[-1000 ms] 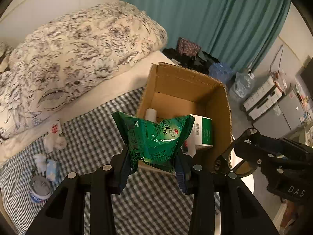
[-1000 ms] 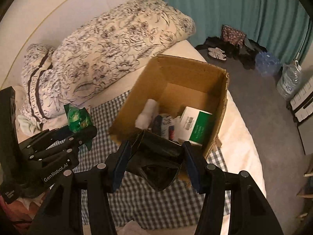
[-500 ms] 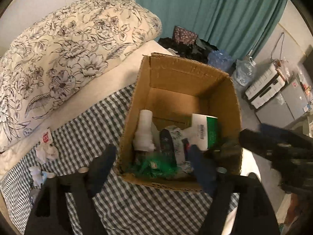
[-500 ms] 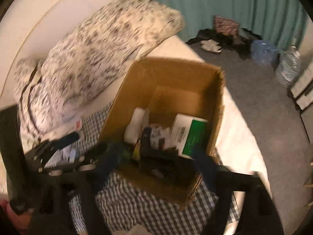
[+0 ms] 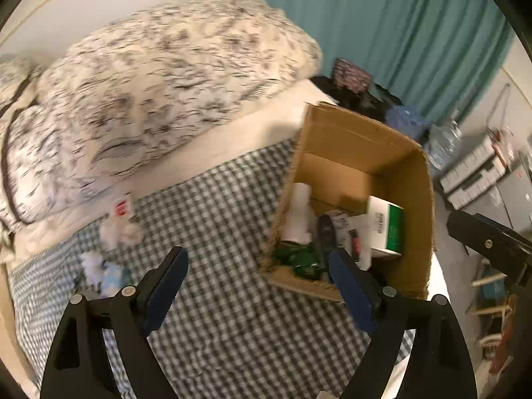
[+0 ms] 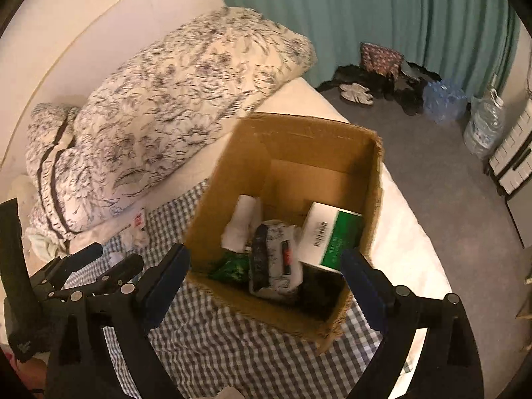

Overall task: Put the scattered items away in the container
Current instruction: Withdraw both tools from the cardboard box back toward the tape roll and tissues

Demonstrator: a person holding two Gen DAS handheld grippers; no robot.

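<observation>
Both the left gripper (image 5: 257, 267) and right gripper (image 6: 266, 266) have just been opening and stand wide and empty, their loads lying in the brown cardboard box (image 6: 377, 179), so the left should swing toward the white crumpled scraps (image 5: 119, 232) farther out on the checked cloth (image 5: 216, 206).

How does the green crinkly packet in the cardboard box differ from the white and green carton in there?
The green packet is soft, crumpled and all green; the white and green carton is rigid, square-edged and carries a barcode. The packet lies low in the near corner; the carton leans tilted against the far side wall. Both sit inside the cardboard box.
</observation>
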